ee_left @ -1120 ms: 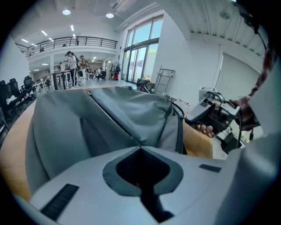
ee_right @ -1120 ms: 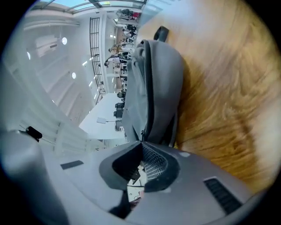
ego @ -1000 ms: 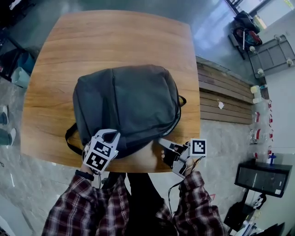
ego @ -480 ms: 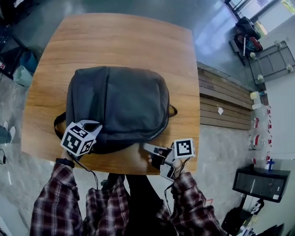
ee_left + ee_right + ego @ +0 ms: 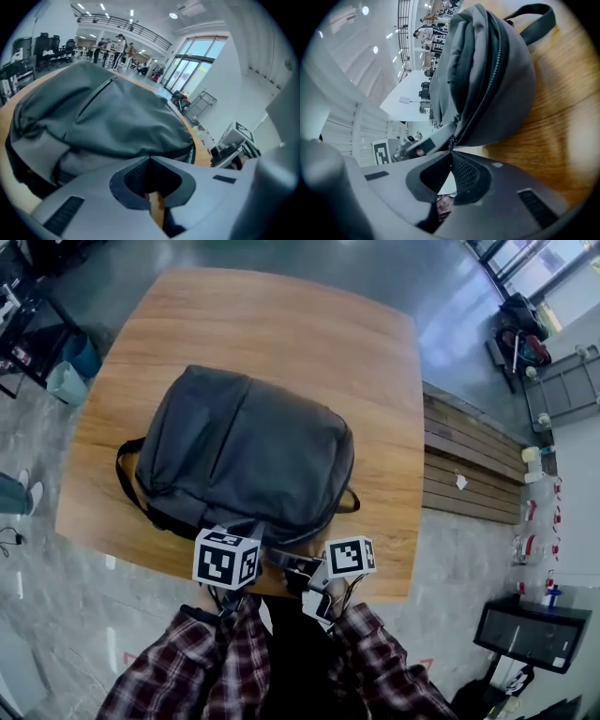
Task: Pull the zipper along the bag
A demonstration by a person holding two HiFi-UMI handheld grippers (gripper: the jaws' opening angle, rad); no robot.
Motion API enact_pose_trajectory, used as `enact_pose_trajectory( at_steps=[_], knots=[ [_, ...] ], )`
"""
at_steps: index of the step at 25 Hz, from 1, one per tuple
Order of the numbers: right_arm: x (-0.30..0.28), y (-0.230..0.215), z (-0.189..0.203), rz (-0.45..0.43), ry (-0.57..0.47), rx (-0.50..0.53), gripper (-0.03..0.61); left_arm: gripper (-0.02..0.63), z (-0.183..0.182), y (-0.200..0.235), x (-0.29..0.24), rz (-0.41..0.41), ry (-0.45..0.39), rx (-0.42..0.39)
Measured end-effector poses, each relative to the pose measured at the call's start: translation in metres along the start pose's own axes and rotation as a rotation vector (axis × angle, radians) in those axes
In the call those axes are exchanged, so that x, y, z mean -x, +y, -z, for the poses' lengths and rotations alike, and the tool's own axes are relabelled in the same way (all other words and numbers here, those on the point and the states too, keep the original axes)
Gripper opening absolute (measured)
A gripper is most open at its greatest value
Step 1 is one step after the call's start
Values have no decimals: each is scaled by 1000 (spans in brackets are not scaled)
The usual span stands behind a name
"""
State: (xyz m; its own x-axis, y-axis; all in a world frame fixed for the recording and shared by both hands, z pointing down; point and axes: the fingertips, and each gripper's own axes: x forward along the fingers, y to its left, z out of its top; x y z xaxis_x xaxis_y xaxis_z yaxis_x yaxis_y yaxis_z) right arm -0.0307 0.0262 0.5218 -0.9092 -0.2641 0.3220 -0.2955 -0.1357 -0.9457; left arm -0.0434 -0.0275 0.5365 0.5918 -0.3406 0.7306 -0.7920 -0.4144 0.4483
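Observation:
A dark grey backpack lies flat on the wooden table. Both grippers meet at its near edge. My right gripper comes in from the right, and in the right gripper view its jaws are shut on the zipper pull at the near end of the zipper. My left gripper sits just left of it. In the left gripper view its jaws are closed against the backpack's dark lower seam, apparently pinching the fabric beside the pull.
A shoulder strap loops off the bag's left side and a carry handle sticks out at its far end. A slatted wooden bench stands right of the table, a blue bin left, and a black cabinet near right.
My left gripper has moved from the bag's near-left corner rightward to the near edge, close beside the right gripper. The right gripper stays at the bag's near edge.

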Motion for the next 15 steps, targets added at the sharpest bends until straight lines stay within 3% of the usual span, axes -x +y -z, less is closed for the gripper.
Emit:
enact_pose_trajectory(
  at_steps=[4,9,15],
  knots=[
    [-4,-10,5,-24,-10,-81,9,8,21,11,-7,-8,-27,34],
    [3,-15,4,-48,3,-96,9,8,22,14,-8,47,-12,43],
    [19,-14,-3,-82,-4,-128,9,8,23,34,2,58,-12,41]
  ],
)
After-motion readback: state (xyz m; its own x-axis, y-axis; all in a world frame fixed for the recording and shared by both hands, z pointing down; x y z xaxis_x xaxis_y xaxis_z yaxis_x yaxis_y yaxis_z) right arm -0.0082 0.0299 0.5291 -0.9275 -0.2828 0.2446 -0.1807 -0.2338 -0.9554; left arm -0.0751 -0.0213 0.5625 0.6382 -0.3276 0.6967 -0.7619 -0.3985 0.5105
